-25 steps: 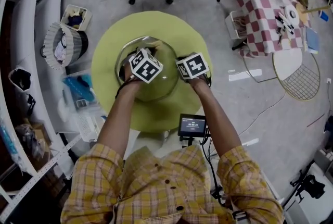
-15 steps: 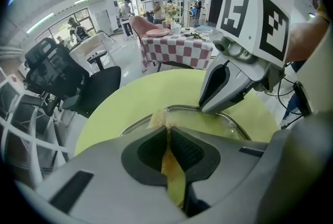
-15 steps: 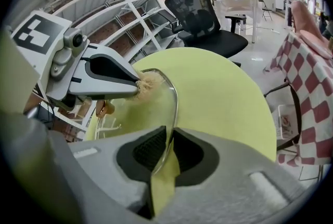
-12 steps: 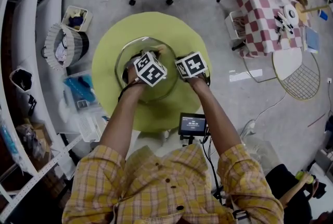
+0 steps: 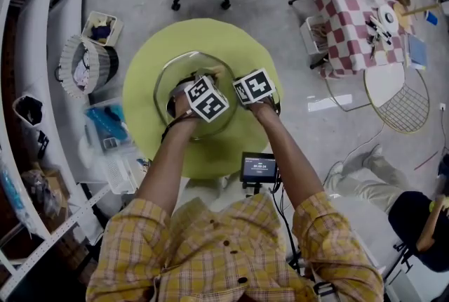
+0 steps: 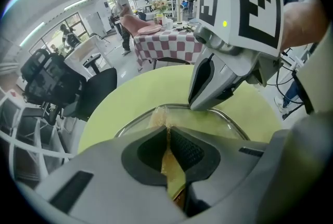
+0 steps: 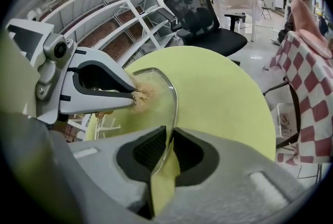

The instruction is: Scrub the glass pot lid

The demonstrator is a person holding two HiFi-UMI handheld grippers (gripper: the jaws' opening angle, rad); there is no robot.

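Lid (image 5: 179,73) on lime table (image 5: 231,37), concrete floor (image 5: 280,12)

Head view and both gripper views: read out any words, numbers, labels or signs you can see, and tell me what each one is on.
Small screen in front of the person's chest: a line of characters, too small to read.
Left cube: black-and-white square pattern only, no words.
Right cube: black-and-white square pattern only, no words.
Nothing else in these views bears legible text.
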